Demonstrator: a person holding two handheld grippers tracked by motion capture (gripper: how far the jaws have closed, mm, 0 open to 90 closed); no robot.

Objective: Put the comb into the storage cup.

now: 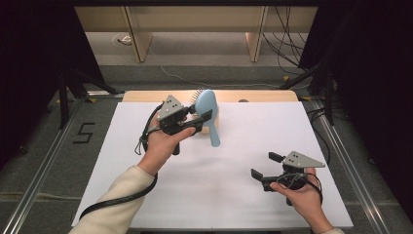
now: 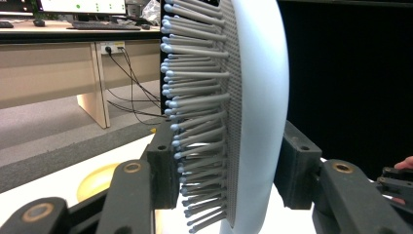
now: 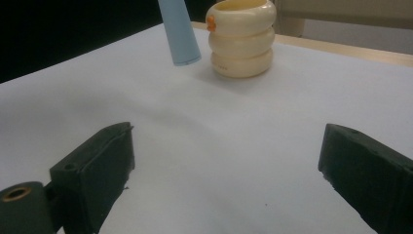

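Note:
A light blue hairbrush (image 1: 208, 108) hangs upright over the back middle of the table, handle pointing down and toward me. My left gripper (image 1: 200, 117) is shut on its head: in the left gripper view the pads press the bristle side and the smooth back of the hairbrush (image 2: 253, 122). Just behind the brush handle (image 3: 179, 34) stands a cream ringed cup (image 3: 241, 41) with an orange spot, and its rim (image 2: 96, 181) peeks past the left jaw. Near the front right, my right gripper (image 1: 263, 165) rests low over the sheet, open, with nothing between the jaws of the right gripper (image 3: 224, 165).
A white sheet (image 1: 234, 195) covers the table, with a wooden strip (image 1: 263, 96) along its back edge. Black curtains flank both sides. Desks and loose cables (image 1: 287, 48) stand on the floor beyond, and a metal rail (image 1: 44, 161) runs along the left.

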